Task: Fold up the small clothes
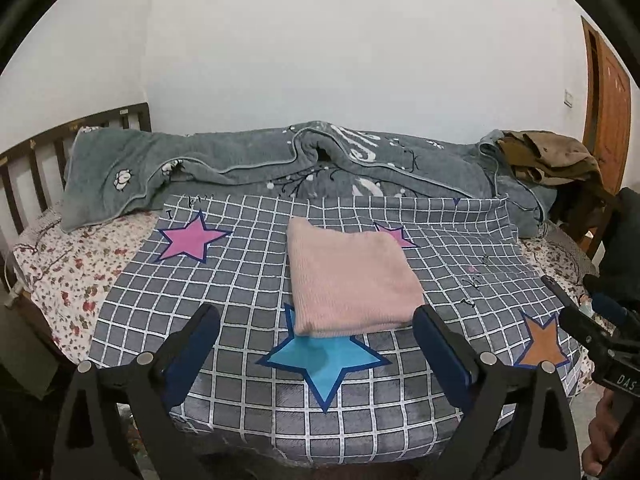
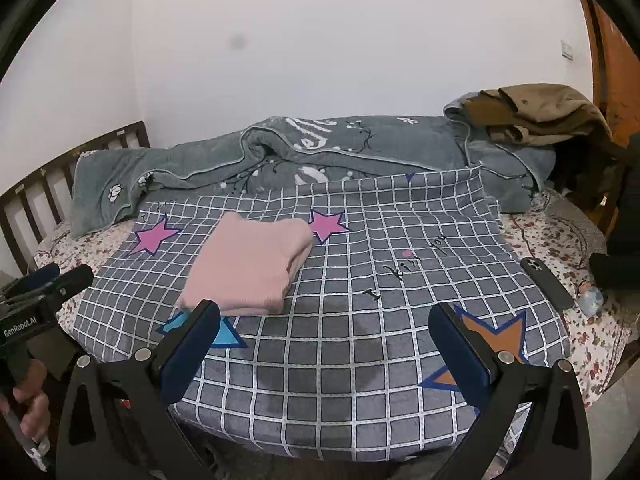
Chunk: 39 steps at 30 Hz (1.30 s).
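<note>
The pink garment (image 1: 348,276) lies folded into a compact, roughly rectangular bundle on the checked grey cloth (image 1: 240,280) spread over the bed (image 1: 68,272). Its layered edges show along the near side in the right wrist view, and no sleeve or loose end sticks out. It sits between the pink stars at the far side and the blue star (image 1: 324,364) at the near side, its near edge overlapping the top of that blue star.

Neither gripper touches it. The left gripper (image 1: 316,324) hangs just in front of the bundle with its fingers spread wide and nothing between them. The right gripper (image 2: 324,328) is off to the right of the bundle over bare cloth, fingers likewise wide apart and empty.

Judging from this, the folding of this 1 piece looks finished: the shape is tidy and both tools are off it. What may be left is a last pat or squaring of the edges, or moving the bundle aside. No other small garment waits on the cloth. A brownish heap of clothing (image 2: 540,112) rests on the grey blanket (image 2: 280,152) at the far right, but whether it belongs to the task cannot be told. A dark phone (image 2: 546,282) lies at the right edge of the cloth.
</note>
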Each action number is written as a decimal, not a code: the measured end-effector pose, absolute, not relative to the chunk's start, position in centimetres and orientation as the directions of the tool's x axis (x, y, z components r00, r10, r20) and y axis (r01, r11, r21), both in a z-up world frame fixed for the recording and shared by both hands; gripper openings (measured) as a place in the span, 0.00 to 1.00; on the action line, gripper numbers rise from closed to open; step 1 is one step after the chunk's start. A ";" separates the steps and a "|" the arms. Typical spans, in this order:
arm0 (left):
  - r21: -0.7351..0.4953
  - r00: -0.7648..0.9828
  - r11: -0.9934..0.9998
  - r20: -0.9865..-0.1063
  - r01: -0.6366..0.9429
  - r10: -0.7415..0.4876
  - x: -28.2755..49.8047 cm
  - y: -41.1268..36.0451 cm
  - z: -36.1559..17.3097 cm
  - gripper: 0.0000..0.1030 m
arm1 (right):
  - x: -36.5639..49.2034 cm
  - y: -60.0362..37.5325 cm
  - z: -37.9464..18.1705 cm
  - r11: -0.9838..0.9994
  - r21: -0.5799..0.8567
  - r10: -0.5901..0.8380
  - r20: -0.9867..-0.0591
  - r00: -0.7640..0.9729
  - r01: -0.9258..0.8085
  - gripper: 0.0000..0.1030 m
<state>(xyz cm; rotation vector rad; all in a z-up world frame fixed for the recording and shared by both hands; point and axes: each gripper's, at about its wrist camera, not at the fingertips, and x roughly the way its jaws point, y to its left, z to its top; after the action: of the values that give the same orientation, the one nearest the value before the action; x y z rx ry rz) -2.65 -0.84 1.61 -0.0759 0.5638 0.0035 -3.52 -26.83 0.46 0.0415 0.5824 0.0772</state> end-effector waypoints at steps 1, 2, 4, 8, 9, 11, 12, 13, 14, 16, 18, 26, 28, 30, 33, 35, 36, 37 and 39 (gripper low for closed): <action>-0.066 0.846 0.997 -0.534 -0.025 -0.015 -2.7 -0.9 1.8 0.95 | -3.7 -26.9 0.5 0.996 0.060 0.083 -0.546 0.834 -0.060 0.99; -0.064 0.846 0.998 -0.532 -0.023 -0.014 -2.8 -1.1 1.8 0.95 | -3.9 -27.0 0.5 0.996 0.061 0.083 -0.545 0.834 -0.059 0.99; -0.060 0.847 0.998 -0.531 -0.021 -0.015 -2.9 -1.2 2.0 0.95 | -4.0 -27.1 0.5 0.996 0.063 0.083 -0.545 0.834 -0.058 0.99; -0.043 0.857 0.999 -0.515 -0.025 0.000 -3.3 -1.6 2.5 0.95 | -4.1 -27.4 0.5 0.996 0.074 0.082 -0.544 0.835 -0.050 0.99; -0.042 0.858 0.999 -0.514 -0.026 0.000 -3.3 -1.6 2.6 0.95 | -4.2 -27.5 0.6 0.996 0.077 0.084 -0.544 0.835 -0.051 0.99; -0.046 0.857 0.999 -0.515 -0.026 -0.002 -3.3 -1.7 2.6 0.95 | -4.1 -27.7 0.7 0.996 0.080 0.084 -0.544 0.835 -0.048 0.99; -0.045 0.856 0.999 -0.517 -0.030 0.002 -3.3 -1.7 2.6 0.95 | -4.2 -27.8 0.7 0.996 0.081 0.084 -0.543 0.836 -0.048 0.99; -0.046 0.855 0.998 -0.519 -0.035 0.006 -3.3 -1.8 2.6 0.95 | -4.3 -27.8 0.7 0.996 0.080 0.084 -0.542 0.836 -0.048 0.99; -0.048 0.854 0.998 -0.520 -0.036 0.005 -3.3 -1.7 2.6 0.95 | -4.3 -27.8 0.8 0.996 0.079 0.082 -0.541 0.837 -0.046 0.99; -0.051 0.852 0.998 -0.523 -0.038 0.005 -3.3 -1.7 2.6 0.95 | -4.4 -27.9 0.9 0.996 0.082 0.083 -0.539 0.838 -0.046 0.99; -0.048 0.851 0.998 -0.525 -0.039 0.008 -3.2 -1.7 2.6 0.95 | -4.4 -28.0 0.9 0.995 0.085 0.086 -0.537 0.839 -0.048 0.99; -0.044 0.849 0.998 -0.528 -0.047 0.017 -3.2 -1.6 2.5 0.95 | -4.3 -27.9 1.0 0.996 0.080 0.080 -0.538 0.839 -0.044 0.99; -0.043 0.848 0.998 -0.530 -0.048 0.018 -3.1 -1.5 2.5 0.95 | -4.3 -27.9 1.0 0.996 0.081 0.081 -0.538 0.839 -0.044 0.99; -0.042 0.846 0.998 -0.534 -0.050 0.020 -3.0 -1.3 2.4 0.95 | -4.2 -27.9 1.0 0.996 0.079 0.079 -0.538 0.839 -0.043 0.99; -0.045 0.845 0.998 -0.534 -0.050 0.019 -2.9 -1.3 2.3 0.95 | -4.1 -27.9 1.0 0.996 0.079 0.079 -0.540 0.838 -0.043 0.99; -0.042 0.845 0.998 -0.534 -0.050 0.020 -2.9 -1.2 2.3 0.95 | -4.1 -28.0 0.9 0.996 0.079 0.079 -0.541 0.837 -0.043 0.99; -0.042 0.846 0.998 -0.533 -0.050 0.020 -2.9 -1.2 2.3 0.95 | -4.1 -28.0 1.0 0.996 0.079 0.079 -0.541 0.838 -0.043 0.99; -0.041 0.846 0.998 -0.533 -0.051 0.021 -2.9 -1.2 2.3 0.95 | -4.1 -28.0 0.9 0.996 0.080 0.079 -0.541 0.837 -0.043 0.99; -0.037 0.846 0.998 -0.532 -0.053 0.025 -2.9 -1.2 2.3 0.95 | -4.1 -28.0 0.9 0.996 0.083 0.080 -0.540 0.838 -0.042 0.99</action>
<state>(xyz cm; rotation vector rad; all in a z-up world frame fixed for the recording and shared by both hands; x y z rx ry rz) -2.86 -1.23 2.27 -0.0504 0.5602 0.0410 -4.14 -28.03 0.94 0.0684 0.5735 0.0650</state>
